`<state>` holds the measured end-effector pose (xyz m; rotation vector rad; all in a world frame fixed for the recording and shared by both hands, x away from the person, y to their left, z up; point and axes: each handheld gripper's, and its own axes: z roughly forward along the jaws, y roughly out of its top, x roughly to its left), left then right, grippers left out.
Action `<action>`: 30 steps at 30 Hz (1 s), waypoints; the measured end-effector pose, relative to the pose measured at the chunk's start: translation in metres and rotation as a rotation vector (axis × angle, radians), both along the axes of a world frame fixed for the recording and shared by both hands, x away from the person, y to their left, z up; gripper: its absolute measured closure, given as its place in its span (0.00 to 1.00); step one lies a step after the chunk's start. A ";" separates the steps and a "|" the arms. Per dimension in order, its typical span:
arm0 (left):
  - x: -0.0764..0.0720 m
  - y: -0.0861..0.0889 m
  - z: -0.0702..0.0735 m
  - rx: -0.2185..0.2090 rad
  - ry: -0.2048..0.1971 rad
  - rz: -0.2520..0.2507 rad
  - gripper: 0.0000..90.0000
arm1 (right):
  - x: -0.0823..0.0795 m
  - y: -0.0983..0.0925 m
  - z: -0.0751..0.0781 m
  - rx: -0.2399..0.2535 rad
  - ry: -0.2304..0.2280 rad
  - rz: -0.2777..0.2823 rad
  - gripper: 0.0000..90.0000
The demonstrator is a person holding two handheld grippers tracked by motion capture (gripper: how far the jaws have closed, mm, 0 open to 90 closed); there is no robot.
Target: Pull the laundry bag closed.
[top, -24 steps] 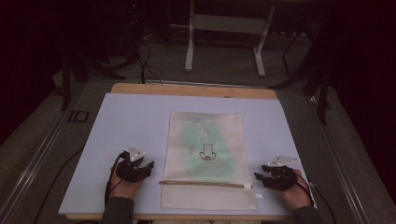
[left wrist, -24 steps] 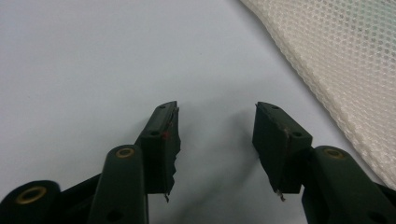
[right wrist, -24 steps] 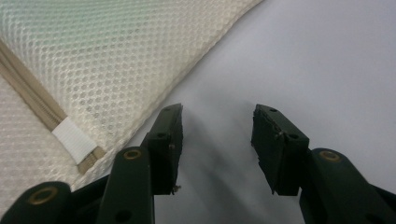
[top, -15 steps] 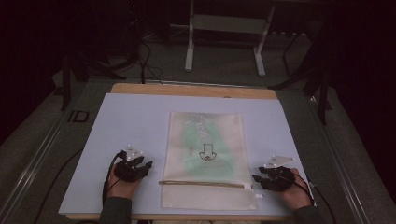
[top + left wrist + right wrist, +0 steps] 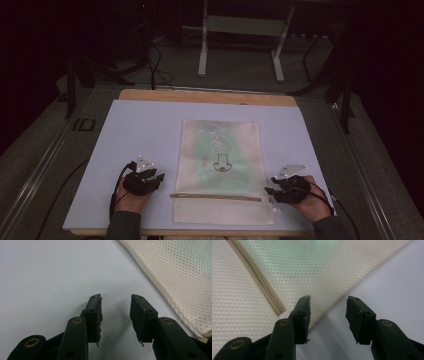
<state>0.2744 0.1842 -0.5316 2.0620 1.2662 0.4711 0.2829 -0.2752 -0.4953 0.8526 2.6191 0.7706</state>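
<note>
Bag: cream mesh zip pouch [image 5: 220, 170] with something green inside, flat mid-board on the pale blue mat [image 5: 140, 130]
Zipper: tan strip [image 5: 215, 197] near the front edge, seemingly closed
Left gripper [image 5: 156, 178]: jaws apart, empty, beside the pouch
Right gripper [image 5: 269, 192]: jaws apart, empty, at the pouch's edge
Progress: likely just starting; nothing gripped yet
</note>
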 end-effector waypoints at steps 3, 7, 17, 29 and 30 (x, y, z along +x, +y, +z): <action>0.000 0.000 0.000 -0.004 -0.001 -0.002 0.68 | 0.000 0.006 0.003 -0.018 0.002 0.018 0.61; -0.001 0.000 0.000 -0.007 0.000 -0.005 0.68 | 0.000 0.013 0.006 -0.026 0.007 0.047 0.61; -0.003 -0.004 0.000 -0.018 0.010 -0.026 0.68 | -0.003 0.035 0.008 -0.029 0.007 0.099 0.61; -0.005 -0.008 0.000 -0.013 0.007 -0.039 0.68 | 0.000 0.061 0.011 -0.032 0.019 0.165 0.60; -0.005 -0.008 0.000 -0.013 0.007 -0.041 0.68 | 0.000 0.063 0.011 -0.036 0.020 0.175 0.60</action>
